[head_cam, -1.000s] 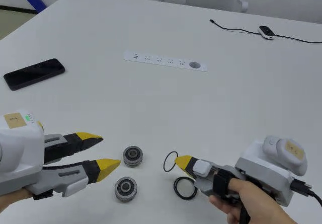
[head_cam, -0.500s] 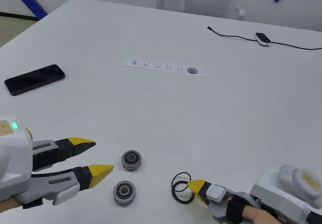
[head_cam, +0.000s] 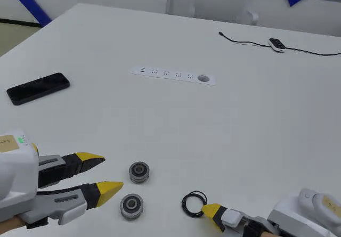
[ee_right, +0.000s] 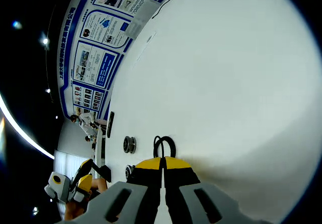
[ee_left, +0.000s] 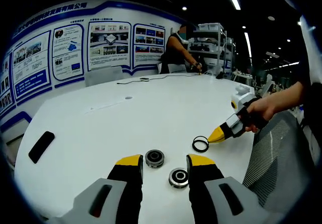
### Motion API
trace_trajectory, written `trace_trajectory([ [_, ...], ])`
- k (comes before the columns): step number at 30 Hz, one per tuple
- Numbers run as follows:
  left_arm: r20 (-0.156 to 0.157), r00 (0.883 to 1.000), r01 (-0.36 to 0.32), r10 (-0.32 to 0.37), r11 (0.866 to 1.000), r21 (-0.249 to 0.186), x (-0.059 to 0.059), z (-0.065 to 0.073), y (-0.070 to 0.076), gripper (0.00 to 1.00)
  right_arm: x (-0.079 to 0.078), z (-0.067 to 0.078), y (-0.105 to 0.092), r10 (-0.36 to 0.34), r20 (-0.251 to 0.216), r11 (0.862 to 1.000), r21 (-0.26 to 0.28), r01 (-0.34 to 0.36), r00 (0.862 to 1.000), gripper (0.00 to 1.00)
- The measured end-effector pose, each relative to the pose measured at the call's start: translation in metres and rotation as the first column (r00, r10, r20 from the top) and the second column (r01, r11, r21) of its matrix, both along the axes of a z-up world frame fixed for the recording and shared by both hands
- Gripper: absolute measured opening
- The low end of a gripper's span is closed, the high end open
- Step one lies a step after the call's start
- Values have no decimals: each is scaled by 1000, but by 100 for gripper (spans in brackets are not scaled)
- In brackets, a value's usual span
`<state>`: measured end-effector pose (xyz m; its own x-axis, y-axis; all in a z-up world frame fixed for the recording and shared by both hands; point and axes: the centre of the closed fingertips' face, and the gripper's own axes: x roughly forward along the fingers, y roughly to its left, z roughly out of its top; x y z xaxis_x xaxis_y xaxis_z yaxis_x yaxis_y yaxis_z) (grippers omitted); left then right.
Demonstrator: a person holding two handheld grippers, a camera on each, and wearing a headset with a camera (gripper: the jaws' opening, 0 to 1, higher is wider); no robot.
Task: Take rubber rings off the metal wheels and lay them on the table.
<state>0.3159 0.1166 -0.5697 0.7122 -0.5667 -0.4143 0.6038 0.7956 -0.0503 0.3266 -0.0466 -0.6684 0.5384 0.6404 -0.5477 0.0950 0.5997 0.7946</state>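
- At the near edge of the table [head_cam: 224, 120], one risk: the right gripper [head_cam: 212, 210] has its jaws pressed together. I cannot tell whether they nip a ring, and pulling away could drag it.
- Rubber rings [head_cam: 194, 203] lie flat, touching its tip's left.
- Left gripper [head_cam: 109, 172] gapes empty, with the metal wheels [head_cam: 139, 171] just right of it.

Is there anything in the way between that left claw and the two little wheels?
Nothing visible does. Only bare table separates the open left gripper from the farther wheel and the nearer wheel.
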Motion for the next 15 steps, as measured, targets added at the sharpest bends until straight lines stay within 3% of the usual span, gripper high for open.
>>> trace_trajectory([
  [6, -5, 1000, 1, -1, 1000, -1, -3, -1, 0, 36, -1, -6, -1, 24, -6, 999, -38, -24, 1000, 5],
  [15, -13, 1000, -10, 10, 1000, -4, -6, -5, 1, 36, 2, -4, -11, 44, 42, 996, -82, -40, 998, 11],
])
